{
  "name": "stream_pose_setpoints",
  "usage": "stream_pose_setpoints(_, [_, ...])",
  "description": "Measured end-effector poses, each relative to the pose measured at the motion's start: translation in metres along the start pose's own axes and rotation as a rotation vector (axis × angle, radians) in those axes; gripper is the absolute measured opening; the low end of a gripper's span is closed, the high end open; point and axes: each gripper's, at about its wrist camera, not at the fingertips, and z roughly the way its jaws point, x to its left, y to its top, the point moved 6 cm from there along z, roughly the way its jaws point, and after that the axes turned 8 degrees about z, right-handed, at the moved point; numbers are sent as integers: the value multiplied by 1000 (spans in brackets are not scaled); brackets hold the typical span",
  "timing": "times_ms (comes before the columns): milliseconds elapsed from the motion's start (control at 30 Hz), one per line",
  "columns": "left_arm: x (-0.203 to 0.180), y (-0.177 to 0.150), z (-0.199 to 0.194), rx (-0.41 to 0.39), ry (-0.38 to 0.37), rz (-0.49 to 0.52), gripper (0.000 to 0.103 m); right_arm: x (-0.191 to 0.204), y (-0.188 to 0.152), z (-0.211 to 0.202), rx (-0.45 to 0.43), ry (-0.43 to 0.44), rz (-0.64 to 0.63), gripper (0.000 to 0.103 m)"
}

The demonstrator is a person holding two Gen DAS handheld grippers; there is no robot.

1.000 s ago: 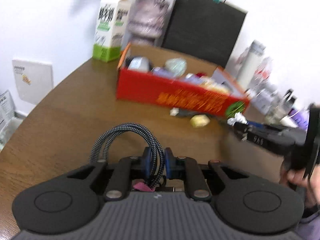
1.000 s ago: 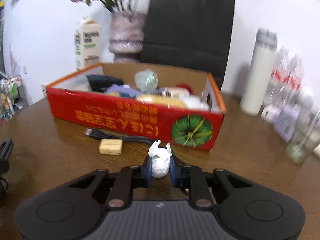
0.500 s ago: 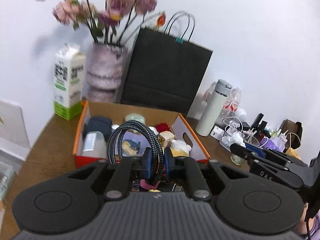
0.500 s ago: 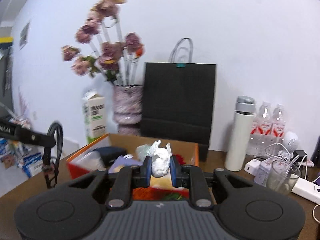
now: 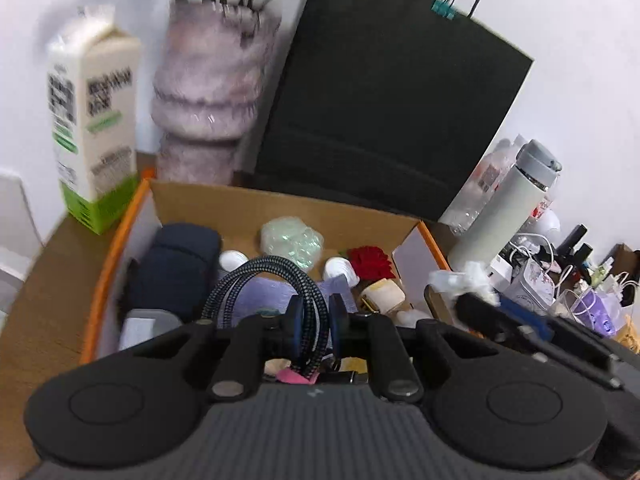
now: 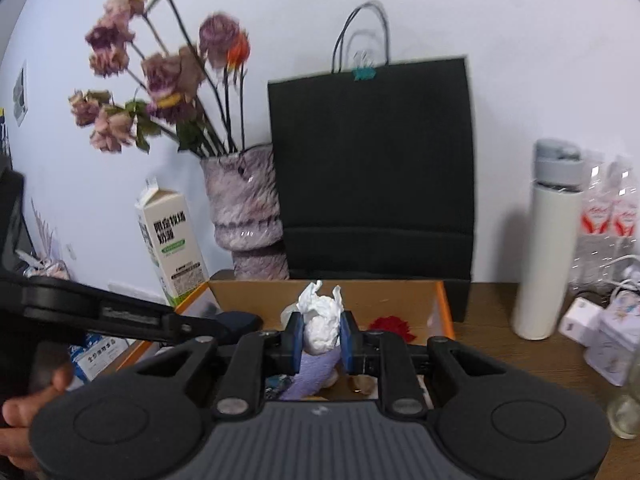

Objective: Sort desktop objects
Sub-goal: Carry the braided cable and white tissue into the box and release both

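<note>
My left gripper [image 5: 314, 320] is shut on a looped black braided cable [image 5: 256, 278] and holds it over the open cardboard box [image 5: 280, 204]. The box holds a dark pouch [image 5: 176, 264], a bubble-wrap wad [image 5: 292, 240], a red flower [image 5: 370, 262], a purple cloth and several small items. My right gripper [image 6: 320, 338] is shut on a crumpled white tissue [image 6: 320, 318] above the box's front part [image 6: 320, 290]. In the left wrist view the right gripper and its tissue [image 5: 468, 280] show at the right.
A milk carton [image 5: 94, 132], a vase with dried flowers [image 6: 248, 212] and a black paper bag [image 6: 374, 168] stand behind the box. A white flask [image 6: 548, 248], water bottles, a tin and chargers crowd the table to the right.
Both grippers have moved from the table surface up and forward over the box, carrying the cable and the tissue. Both stay shut.
</note>
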Motion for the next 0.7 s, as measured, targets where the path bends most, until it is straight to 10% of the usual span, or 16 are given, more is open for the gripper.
stream_pose_setpoints(300, [0,4,54,39,39,54,13,10,-5,58,75,-15,34,18])
stream_pose_setpoints(367, [5,5,55,24,79,66,44,5,-2,69,97,-10,64,18])
stream_pose_setpoints(533, [37,18,25,-49,74,-13,78,-8,-6,97,170,16,129,19])
stream_pose_setpoints(667, [62,23,8,-89,132,-95,87,-7,-17,115,198,55,149,23])
stream_pose_setpoints(700, [65,22,10,-80,157,-102,89,-7,-22,119,183,69,159,39])
